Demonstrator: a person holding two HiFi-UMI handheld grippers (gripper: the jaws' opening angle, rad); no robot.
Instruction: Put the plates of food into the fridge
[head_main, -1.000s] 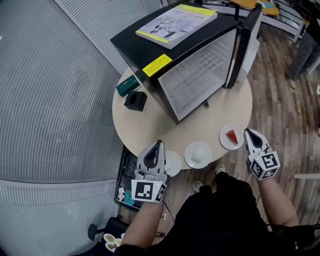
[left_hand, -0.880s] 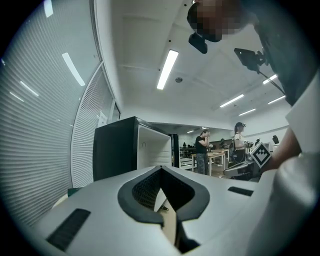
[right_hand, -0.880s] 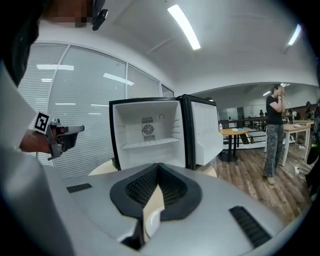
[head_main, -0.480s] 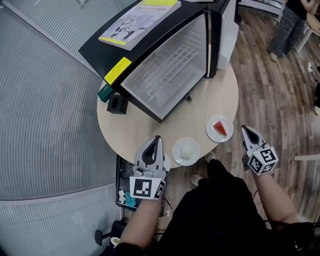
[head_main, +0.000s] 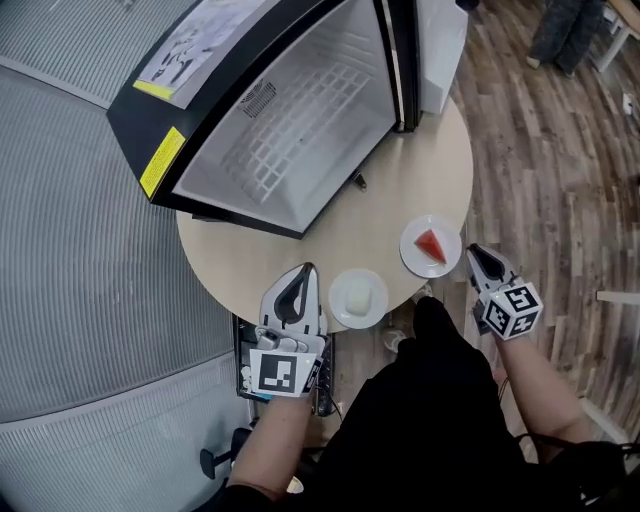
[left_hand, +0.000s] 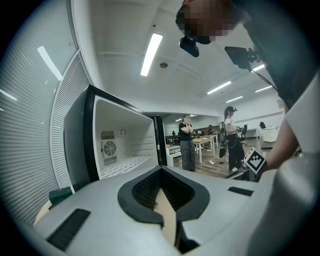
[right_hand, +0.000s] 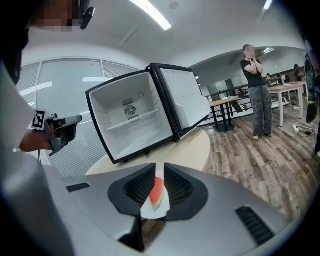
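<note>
Upper left: black fridge (head_main: 135, 105), mouth open toward the lower right, door (head_main: 440, 45) swung to the top edge. On its side wall a yellow label (head_main: 163, 160), print too small to read. On top a booklet (head_main: 195, 45) with a yellow border, text unreadable.

Below, on the round table (head_main: 400, 190), near its front rim: left hand-held gripper (head_main: 306, 270), jaws pressed together on nothing, tips aimed up-frame at the fridge, black-and-white square marker on its cube (head_main: 280, 372).

Just right of it: white plate (head_main: 340, 300) with a pale block of food (head_main: 358, 297), roughly square, no long axis to tell.

Further right, apart from the first: second plate (head_main: 412, 250) with a watermelon wedge (head_main: 431, 244), green rind toward the right hand-held gripper, red point toward the fridge.

Lower right: right hand-held gripper (head_main: 470, 250), tips just beside that plate's rim, jaws just eased apart to a narrow slit, pinching nothing, wedge seen through the slit. Square marker on its cube (head_main: 510, 310) too.
</note>
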